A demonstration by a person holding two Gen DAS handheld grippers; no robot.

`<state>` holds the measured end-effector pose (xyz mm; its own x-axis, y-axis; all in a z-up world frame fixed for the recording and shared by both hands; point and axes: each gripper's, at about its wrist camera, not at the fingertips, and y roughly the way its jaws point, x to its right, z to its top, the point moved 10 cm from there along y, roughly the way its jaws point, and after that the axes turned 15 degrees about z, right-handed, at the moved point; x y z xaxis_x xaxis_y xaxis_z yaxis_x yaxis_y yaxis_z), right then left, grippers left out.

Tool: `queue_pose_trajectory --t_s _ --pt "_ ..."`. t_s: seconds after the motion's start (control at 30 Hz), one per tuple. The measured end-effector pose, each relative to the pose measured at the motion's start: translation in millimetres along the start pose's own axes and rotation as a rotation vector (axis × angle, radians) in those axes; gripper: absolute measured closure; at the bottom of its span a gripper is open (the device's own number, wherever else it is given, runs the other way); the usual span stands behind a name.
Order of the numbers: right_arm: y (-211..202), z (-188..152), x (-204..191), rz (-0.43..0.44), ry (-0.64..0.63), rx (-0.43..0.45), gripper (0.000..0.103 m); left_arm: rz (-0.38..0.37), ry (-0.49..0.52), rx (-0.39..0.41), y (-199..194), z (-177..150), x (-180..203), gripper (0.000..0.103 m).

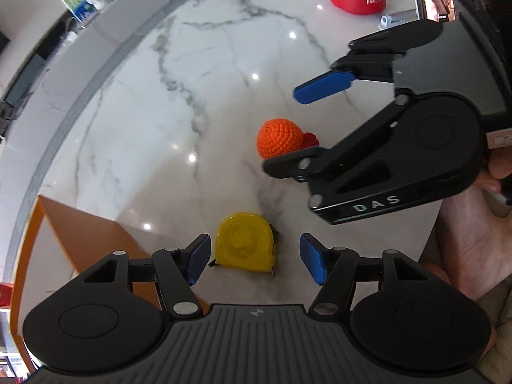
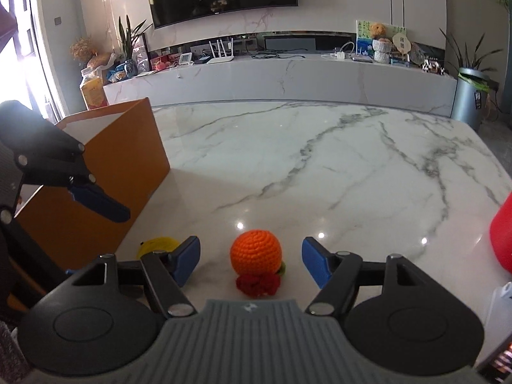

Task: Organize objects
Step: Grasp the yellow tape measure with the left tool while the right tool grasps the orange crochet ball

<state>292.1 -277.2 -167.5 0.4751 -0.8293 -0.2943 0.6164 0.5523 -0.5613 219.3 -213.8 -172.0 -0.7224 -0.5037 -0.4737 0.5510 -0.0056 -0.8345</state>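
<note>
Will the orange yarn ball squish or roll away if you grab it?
The orange crocheted ball looks soft, so it would probably squish a little. Being round, it might roll, though the red knitted bit beside it could slow it.

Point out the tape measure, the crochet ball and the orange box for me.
yellow tape measure (image 1: 244, 241), left wrist view, centre of its flat face.
orange crochet ball (image 2: 256, 251), right wrist view, middle of the ball.
orange box (image 2: 105, 172), right wrist view, its outer side wall.

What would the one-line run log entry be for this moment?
left gripper: open, flanking yellow plastic tape measure | right gripper: open, flanking orange crocheted ball | orange cardboard box: beside tape measure
</note>
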Motion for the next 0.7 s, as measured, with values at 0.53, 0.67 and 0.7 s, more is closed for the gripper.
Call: queue_pose_trajectory --t_s 0.53,0.67,0.7 --pt "14.3 -11.4 28.6 0.092 0.108 -0.040 0.058 -0.035 -0.029 -0.121 33.6 12.0 -1.7 0.028" --pt "10.7 -13.1 25.0 0.093 0.097 -0.062 0.059 -0.023 0.020 -0.172 45.4 11.2 0.3 0.028" --pt "9.9 -13.7 24.0 0.097 0.091 -0.065 0.057 -0.029 0.029 -0.192 47.4 9.3 1.1 0.028"
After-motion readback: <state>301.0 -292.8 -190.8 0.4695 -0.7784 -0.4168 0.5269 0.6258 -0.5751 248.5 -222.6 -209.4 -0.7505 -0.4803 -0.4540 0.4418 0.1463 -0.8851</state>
